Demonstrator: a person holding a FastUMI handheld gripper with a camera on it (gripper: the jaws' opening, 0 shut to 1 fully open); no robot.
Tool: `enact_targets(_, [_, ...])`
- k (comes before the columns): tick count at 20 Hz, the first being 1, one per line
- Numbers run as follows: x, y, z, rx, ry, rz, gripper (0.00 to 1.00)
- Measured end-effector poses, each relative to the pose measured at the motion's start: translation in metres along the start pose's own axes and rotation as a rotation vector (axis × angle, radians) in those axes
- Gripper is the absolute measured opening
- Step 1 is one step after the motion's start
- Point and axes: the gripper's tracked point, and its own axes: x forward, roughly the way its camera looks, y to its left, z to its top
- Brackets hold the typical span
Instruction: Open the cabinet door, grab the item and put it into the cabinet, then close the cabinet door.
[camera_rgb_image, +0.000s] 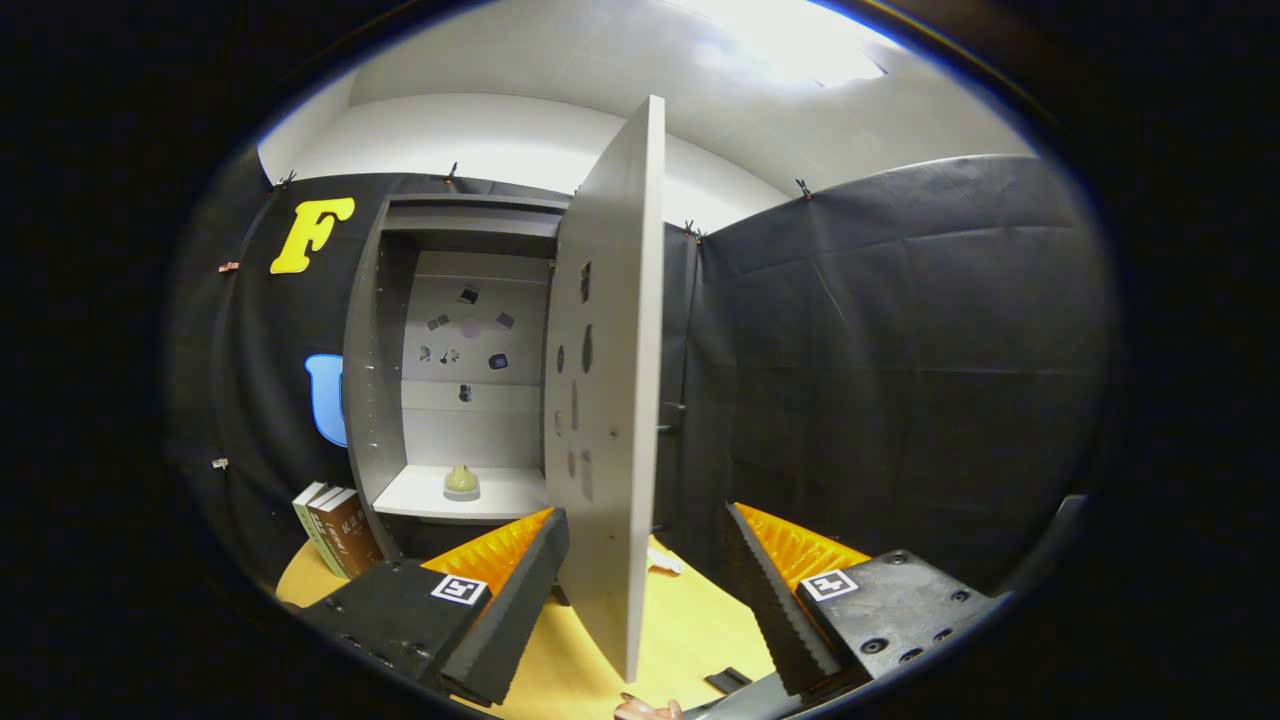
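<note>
Grey door (610, 400): we see it swung open, its edge between our tongs (640, 590).
Tongs: wide apart, gripping nothing.
Shelf (420, 505): green vase (461, 482).
Book spines (340, 530): unreadable.

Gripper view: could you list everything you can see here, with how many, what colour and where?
cabinet: one, grey, beyond the fingers, standing open
cabinet door: one, grey, swung open, its edge between the fingers
small vase: one, pale green, on the cabinet's bottom shelf
books: about three, green and brown, upright beside the cabinet
table: one, yellow, under the cabinet
hand: part of one, below the door
hand-held gripper: one, open, fingers either side of the door edge, not pressing it
</note>
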Motion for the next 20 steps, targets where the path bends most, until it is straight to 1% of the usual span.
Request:
enact_targets(4, [0.023,-0.042,-0.003,0.006,-0.001,0.043,0.98])
enact_targets(7, [0.042,-0.052,-0.009,0.024,0.008,0.109,0.98])
enact_targets(13, [0.079,-0.036,-0.021,0.033,0.036,0.251,0.98])
enact_targets(15, [0.085,-0.032,-0.023,0.04,0.04,0.269,0.98])
enact_targets(17, [0.086,-0.026,-0.024,0.062,0.049,0.289,0.95])
enact_targets(20, [0.085,-0.017,-0.025,0.088,0.048,0.295,0.95])
